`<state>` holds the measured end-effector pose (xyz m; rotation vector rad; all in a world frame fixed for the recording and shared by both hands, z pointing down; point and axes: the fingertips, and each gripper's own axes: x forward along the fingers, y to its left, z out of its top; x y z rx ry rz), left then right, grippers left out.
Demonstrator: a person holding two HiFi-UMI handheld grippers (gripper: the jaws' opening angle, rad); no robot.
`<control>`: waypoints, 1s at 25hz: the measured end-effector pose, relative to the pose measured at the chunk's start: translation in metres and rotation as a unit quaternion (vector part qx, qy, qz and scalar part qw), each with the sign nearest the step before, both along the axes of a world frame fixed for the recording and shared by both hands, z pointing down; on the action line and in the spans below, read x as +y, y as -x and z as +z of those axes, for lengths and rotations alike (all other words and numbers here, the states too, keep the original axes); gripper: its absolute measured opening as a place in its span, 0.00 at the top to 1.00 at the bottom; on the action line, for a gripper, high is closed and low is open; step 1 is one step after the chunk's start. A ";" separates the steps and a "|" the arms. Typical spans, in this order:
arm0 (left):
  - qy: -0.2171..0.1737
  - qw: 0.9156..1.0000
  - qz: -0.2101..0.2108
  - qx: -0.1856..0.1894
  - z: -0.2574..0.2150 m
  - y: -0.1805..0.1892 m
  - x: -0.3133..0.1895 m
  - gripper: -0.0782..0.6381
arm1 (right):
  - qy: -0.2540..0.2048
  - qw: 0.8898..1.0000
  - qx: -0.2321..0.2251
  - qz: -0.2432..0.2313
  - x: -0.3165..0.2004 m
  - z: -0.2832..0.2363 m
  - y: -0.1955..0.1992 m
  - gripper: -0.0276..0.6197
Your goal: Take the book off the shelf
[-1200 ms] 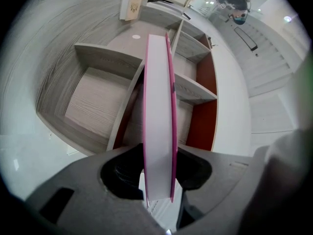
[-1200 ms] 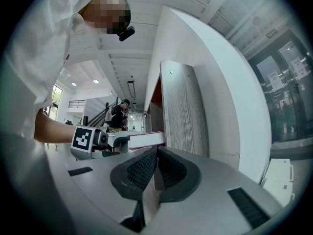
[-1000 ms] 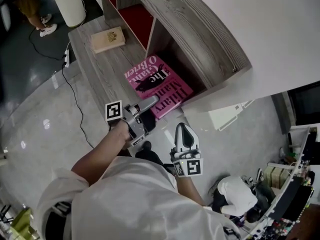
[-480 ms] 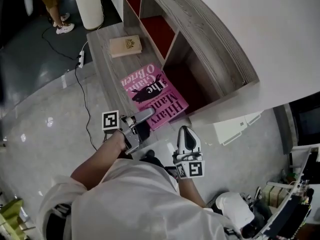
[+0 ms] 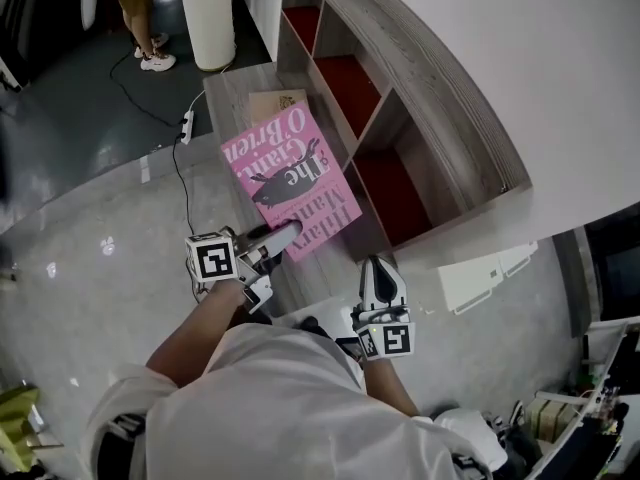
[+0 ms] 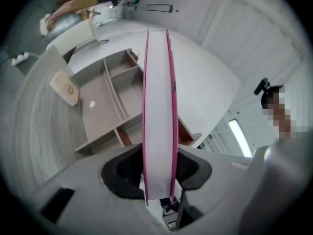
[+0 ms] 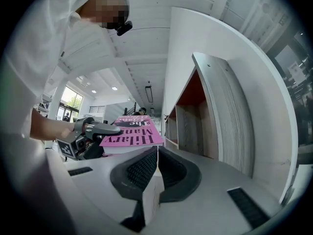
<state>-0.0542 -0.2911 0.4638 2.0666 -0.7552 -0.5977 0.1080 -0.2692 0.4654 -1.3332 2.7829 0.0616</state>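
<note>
Polished grey floor surrounds a wooden shelf unit with red-lined compartments and a low wooden ledge along its front. Nearest the wearer, the right gripper hangs beside the shelf's near end, its jaws pressed together on nothing; its own view shows the pads meeting in a thin line. Just to its left, the left gripper is clamped on the near short edge of the pink book, a Hilary Mantel title. In the left gripper view the page block stands edge-on between the two pads, gripped cover to cover.

The book lies flat, cover up, fully out of the shelf, over the ledge and just beside the open compartment. Its long axis runs straight away from the left gripper, along the shelf front. Whether its far end rests on the ledge I cannot tell. Only the left gripper carries it, so setting it down probably falls to that hand.

Beyond the book's far end a small tan book lies on the ledge, then a white bin and a person's feet.
</note>
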 end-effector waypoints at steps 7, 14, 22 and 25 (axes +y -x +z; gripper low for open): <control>-0.128 0.969 -0.075 -0.197 -0.017 0.024 0.010 0.69 | -0.004 1.000 0.001 -0.007 -0.006 -0.006 0.001 0.93; -0.192 0.917 -0.153 -0.316 -0.023 0.025 0.026 0.69 | -0.003 1.000 0.012 -0.016 -0.004 -0.012 -0.011 0.93; -0.224 0.859 -0.229 -0.400 -0.022 0.016 0.058 0.69 | 0.005 1.000 0.019 -0.021 0.003 -0.006 -0.035 0.93; -0.214 0.846 -0.247 -0.421 -0.016 0.016 0.070 0.69 | 0.017 0.999 0.019 -0.020 0.007 -0.001 -0.043 0.93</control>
